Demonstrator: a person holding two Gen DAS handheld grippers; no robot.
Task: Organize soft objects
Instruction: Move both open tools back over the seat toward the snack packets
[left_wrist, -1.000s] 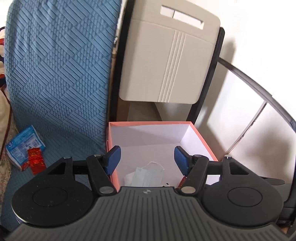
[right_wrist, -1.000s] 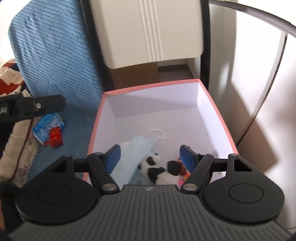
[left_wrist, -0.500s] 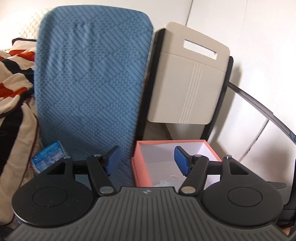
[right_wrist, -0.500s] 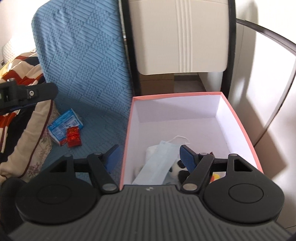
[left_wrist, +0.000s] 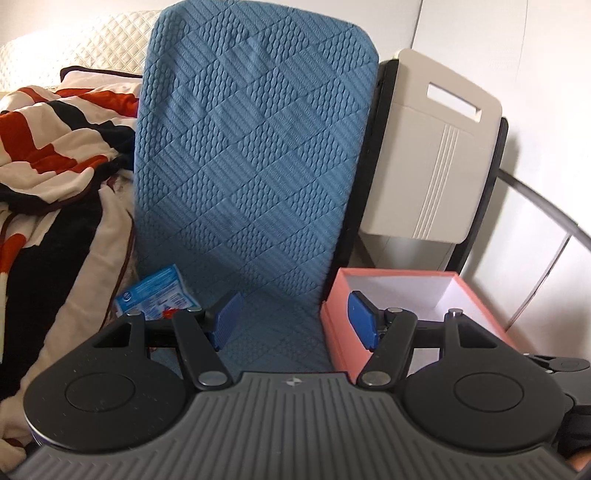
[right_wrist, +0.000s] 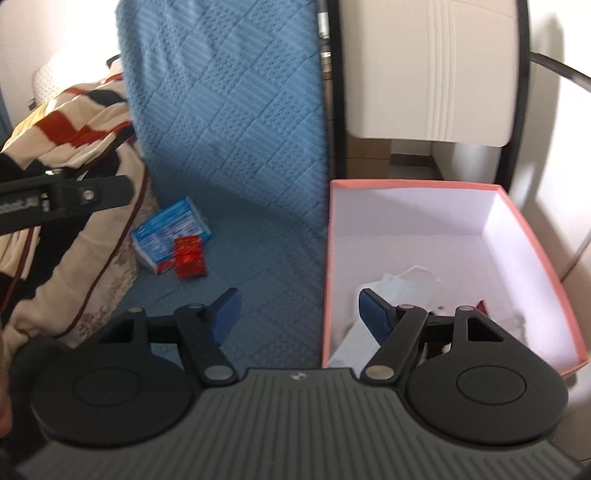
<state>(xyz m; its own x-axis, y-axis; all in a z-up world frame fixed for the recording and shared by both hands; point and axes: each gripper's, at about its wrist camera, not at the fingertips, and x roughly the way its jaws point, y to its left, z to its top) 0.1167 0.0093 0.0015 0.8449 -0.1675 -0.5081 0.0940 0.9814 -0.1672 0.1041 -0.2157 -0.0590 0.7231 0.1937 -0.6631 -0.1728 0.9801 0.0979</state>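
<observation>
A pink box (right_wrist: 532, 229) with a white inside stands to the right of a blue quilted cushion (right_wrist: 236, 122). A pale blue face mask (right_wrist: 406, 286) lies in it. On the cushion's seat lie a blue-and-white packet (right_wrist: 166, 227) and a red packet (right_wrist: 189, 254) on its edge. My right gripper (right_wrist: 297, 317) is open and empty, straddling the box's left wall. My left gripper (left_wrist: 293, 319) is open and empty too, over the blue seat with the box (left_wrist: 340, 332) at its right finger and the blue-and-white packet (left_wrist: 155, 291) at its left. The left gripper's body (right_wrist: 66, 199) shows in the right wrist view.
A striped red, black and cream blanket (left_wrist: 48, 147) is heaped on the left. A beige folded chair (left_wrist: 436, 155) with a black frame leans against the wall behind the box. A white wall (left_wrist: 546, 55) closes the right side.
Both grippers have swung left, away from above the box towards the blue seat and the packets. The box has slid to the right in both views. Jaws unchanged.
</observation>
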